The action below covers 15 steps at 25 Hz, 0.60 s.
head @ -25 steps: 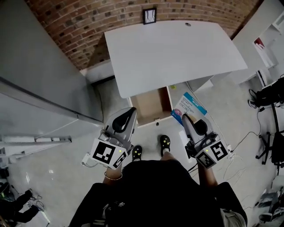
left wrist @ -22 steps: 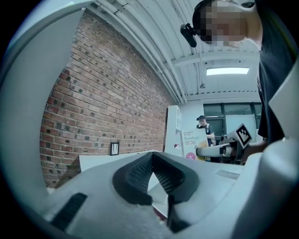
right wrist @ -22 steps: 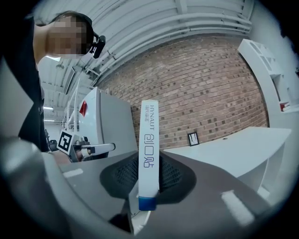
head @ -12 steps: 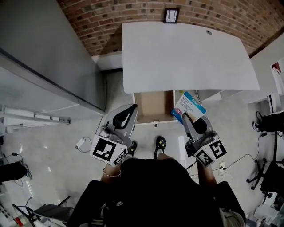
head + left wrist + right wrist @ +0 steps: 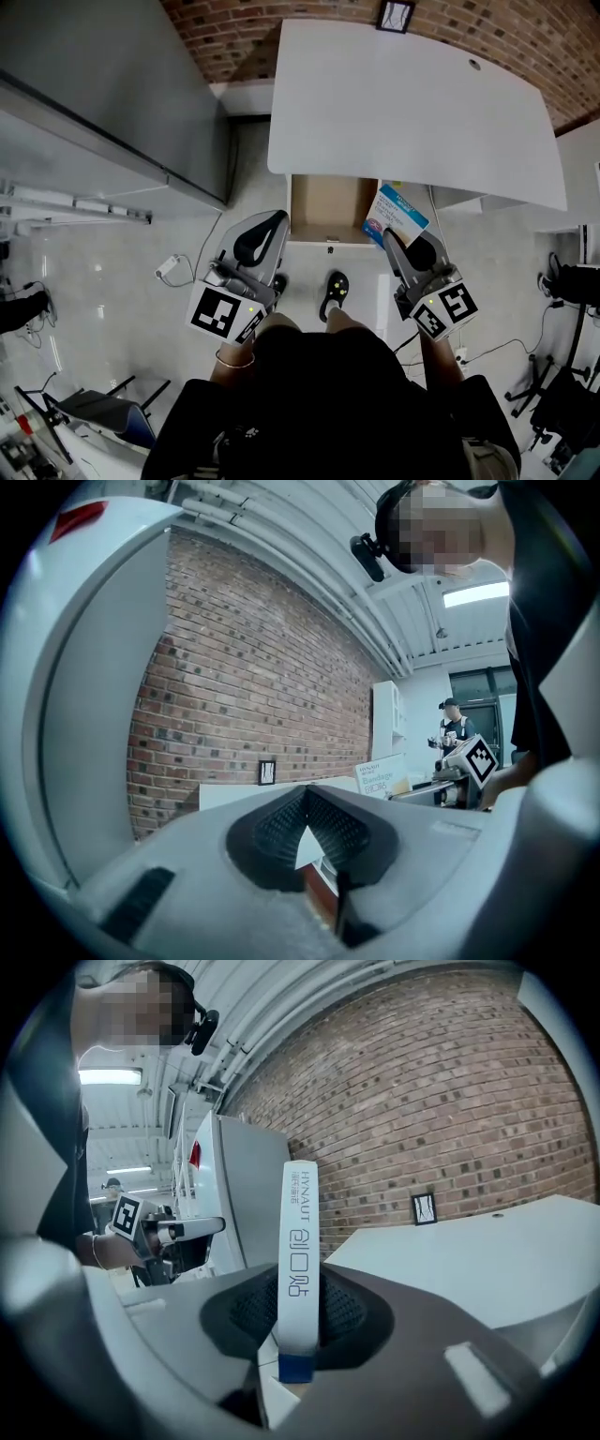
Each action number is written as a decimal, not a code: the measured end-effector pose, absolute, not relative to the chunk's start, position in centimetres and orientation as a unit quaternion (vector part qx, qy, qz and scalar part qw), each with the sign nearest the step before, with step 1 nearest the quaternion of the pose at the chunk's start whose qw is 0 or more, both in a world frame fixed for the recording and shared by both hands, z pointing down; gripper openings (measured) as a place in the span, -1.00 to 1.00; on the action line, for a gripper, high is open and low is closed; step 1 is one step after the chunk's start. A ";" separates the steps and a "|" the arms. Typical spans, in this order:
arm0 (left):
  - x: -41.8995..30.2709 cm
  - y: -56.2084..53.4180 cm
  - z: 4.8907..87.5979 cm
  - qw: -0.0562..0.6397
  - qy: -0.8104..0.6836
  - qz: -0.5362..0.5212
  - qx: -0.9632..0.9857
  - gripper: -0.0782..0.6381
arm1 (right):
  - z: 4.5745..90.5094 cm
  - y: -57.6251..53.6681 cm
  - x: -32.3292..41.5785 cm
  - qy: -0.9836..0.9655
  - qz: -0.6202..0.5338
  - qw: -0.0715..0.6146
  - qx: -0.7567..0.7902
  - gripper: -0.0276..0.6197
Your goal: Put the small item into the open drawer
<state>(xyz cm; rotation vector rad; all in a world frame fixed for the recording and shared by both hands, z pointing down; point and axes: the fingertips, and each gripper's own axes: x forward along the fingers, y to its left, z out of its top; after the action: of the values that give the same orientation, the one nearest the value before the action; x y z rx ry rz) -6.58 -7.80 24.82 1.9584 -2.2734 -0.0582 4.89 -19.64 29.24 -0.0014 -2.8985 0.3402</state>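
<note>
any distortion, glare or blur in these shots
Head view: fisheye bows the desk edges, and the glossy floor shows soft glare. Left gripper view: dark round vignette, the ceiling light blown out. Right gripper view: the box print is sharp, corners black.

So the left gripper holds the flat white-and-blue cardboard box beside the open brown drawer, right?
No, the right gripper holds the flat white-and-blue cardboard box beside the open brown drawer; the right gripper view shows its jaws clamped on it.
</note>
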 end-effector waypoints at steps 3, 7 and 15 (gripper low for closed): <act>-6.5 -7.7 25.2 0.071 -0.766 -0.020 0.638 -0.80 | 30.1 -19.8 4.7 -0.985 0.119 0.121 -0.015 -0.66; -6.0 -7.5 25.7 0.073 -0.780 -0.021 0.621 -0.80 | 31.1 -20.0 4.8 -0.984 0.115 0.135 -0.036 -0.66; -5.9 -6.9 27.4 0.094 -0.794 -0.017 0.600 -0.81 | 34.1 -20.1 4.5 -0.979 0.094 0.170 -0.058 -0.66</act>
<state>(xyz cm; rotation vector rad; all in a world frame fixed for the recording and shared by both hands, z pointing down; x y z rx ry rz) -5.95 -6.89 27.44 1.7810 -2.3551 -0.0491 4.50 -20.12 34.09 -0.1653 -2.7823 0.2681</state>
